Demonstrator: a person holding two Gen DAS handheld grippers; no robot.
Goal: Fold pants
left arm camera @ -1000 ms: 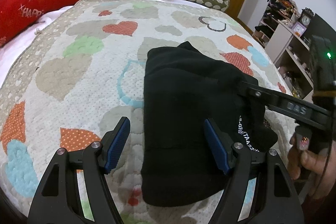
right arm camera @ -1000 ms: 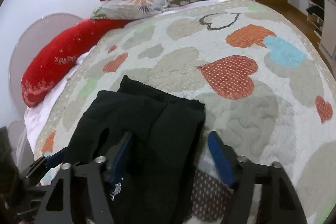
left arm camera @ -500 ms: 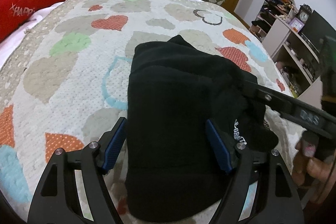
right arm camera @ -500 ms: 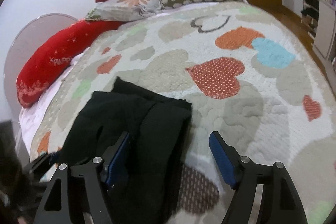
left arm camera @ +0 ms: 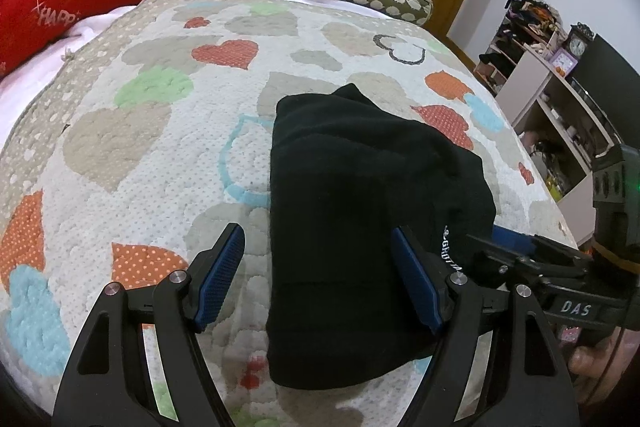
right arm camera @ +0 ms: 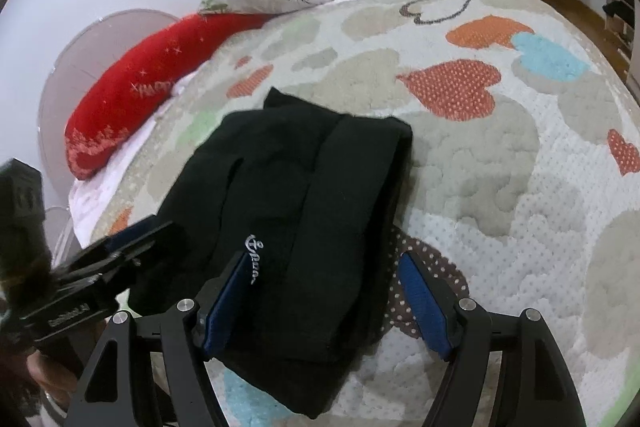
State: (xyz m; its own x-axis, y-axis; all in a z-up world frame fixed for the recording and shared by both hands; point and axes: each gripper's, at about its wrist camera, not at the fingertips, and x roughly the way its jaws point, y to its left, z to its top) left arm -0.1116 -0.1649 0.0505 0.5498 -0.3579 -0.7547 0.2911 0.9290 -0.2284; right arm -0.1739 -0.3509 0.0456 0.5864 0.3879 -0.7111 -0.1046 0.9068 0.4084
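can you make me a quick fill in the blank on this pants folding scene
1. The folded pants are ____ in color.
2. They lie on a quilt patterned with ____.
3. The jaws of the left gripper are ____.
4. The long pillow beside the quilt is ____.

Missing words: black; hearts; open; red

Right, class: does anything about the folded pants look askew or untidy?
Mostly neat: the black pants lie in a compact fold on the heart quilt. One corner pokes out past the far edge, so the layers aren't quite aligned.
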